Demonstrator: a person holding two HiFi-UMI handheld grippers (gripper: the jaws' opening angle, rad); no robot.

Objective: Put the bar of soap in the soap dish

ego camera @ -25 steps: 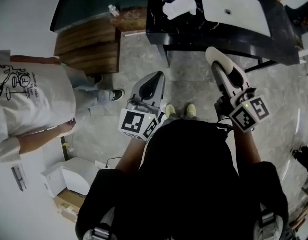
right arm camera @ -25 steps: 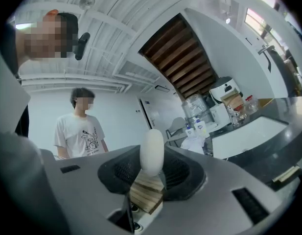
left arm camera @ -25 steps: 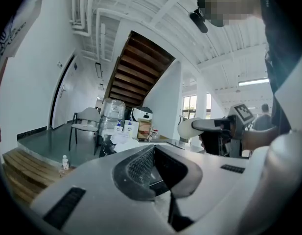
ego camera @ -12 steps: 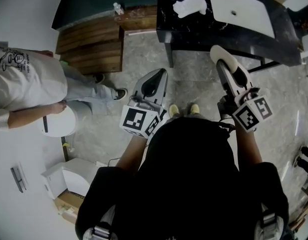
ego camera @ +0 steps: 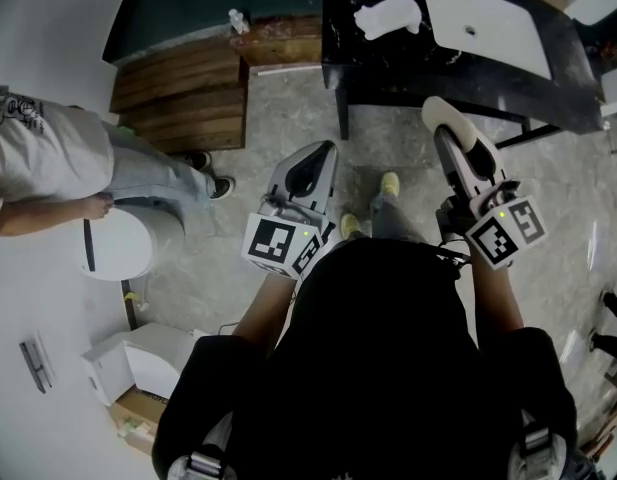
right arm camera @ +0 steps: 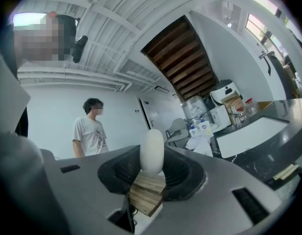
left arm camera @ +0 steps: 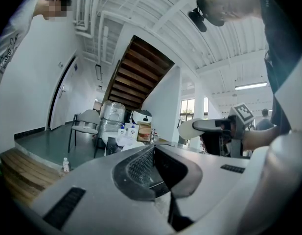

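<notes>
A white oval bar of soap stands on edge between the pads of my right gripper, which is shut on it. In the head view the soap caps the tip of the right gripper, held level over the floor just short of the black counter. My left gripper is level beside it, farther from the counter; in the left gripper view its jaw tips meet with nothing between them. I cannot make out a soap dish among the things on the counter.
The counter carries a white sink basin and a crumpled white cloth. A bystander in a white T-shirt stands at the left by a round white seat. Wooden steps with a small bottle lie at the back left.
Both grippers have drifted toward the counter, which now sits nearer in the head view. The soap stays gripped. The bystander has shifted left, uncovering the round white seat.
</notes>
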